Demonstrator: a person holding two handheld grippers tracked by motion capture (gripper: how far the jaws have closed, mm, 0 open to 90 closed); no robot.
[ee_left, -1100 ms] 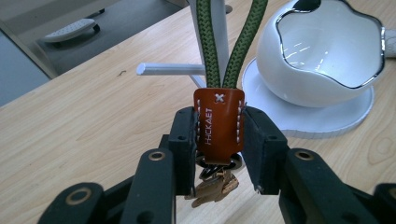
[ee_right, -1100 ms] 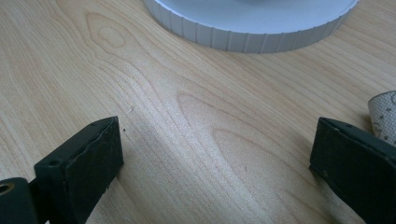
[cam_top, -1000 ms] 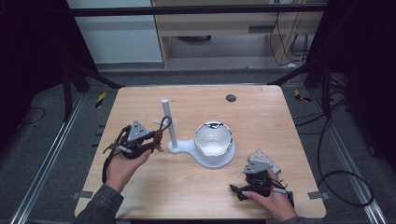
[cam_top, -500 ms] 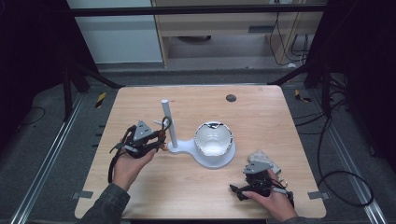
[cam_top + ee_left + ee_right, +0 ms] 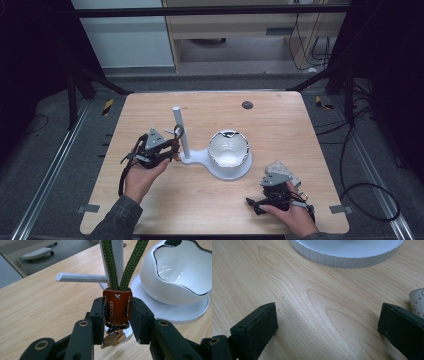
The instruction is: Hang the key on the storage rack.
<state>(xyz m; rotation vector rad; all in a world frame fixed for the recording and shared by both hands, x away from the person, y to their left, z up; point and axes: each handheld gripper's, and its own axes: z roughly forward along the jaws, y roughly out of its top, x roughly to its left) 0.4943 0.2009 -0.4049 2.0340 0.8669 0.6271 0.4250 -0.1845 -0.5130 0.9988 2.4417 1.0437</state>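
A pale wooden table (image 5: 210, 210) with wavy grain and rounded corners is carrying everything. On it a white plastic stand (image 5: 220, 167) is sitting, its round base ribbed along the edge, a slim upright post (image 5: 178, 127) rising at one end and a thin peg (image 5: 82, 277) sticking out sideways from that post. A glossy white bowl (image 5: 228, 148) with a wavy chromed rim is resting on the stand's disc. The left gripper (image 5: 117, 312) is pinching a brown leather tab (image 5: 117, 306) with white stitching, a small stamped cross and lettering reading something like "THCKAET"; its black jaws are pressing on both sides. A green woven cord (image 5: 110, 265) is running up from the tab along the post, and brassy keys (image 5: 112, 338) are dangling below. The right gripper (image 5: 327, 322) is resting low near the table's near edge, jaws standing wide apart with nothing between them, beside a speckled grey pad (image 5: 418, 301).
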